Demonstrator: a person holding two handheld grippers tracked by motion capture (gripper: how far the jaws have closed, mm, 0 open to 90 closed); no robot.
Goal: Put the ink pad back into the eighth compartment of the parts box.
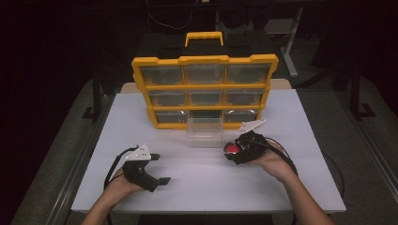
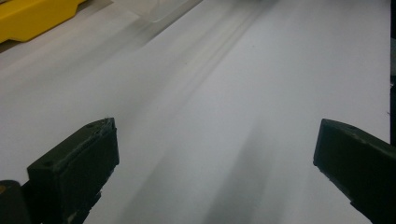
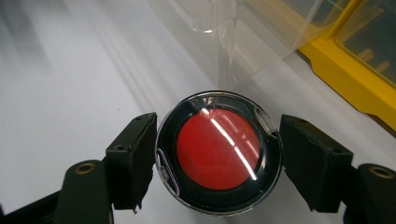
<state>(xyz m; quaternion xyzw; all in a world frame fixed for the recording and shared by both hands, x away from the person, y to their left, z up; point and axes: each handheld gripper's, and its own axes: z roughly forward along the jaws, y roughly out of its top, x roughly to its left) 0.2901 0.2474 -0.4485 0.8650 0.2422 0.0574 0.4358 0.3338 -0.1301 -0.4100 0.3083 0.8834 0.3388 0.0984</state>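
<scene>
Black tongs (image 1: 233,151), trailing black cables (image 1: 281,152)

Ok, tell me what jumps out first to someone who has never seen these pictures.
The yellow drawer organizer stands at the far side of the white table, bright against the dark room, its bottom middle clear drawer pulled out toward the person. Next comes the round red-centred case, held between the jaws of the right tool just in front of that drawer. The left tool is open, with nothing between its jaws.

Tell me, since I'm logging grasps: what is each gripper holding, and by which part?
The right gripper holds a round red-centred case by opposite sides of its rim. The left gripper is open and holds nothing.
</scene>
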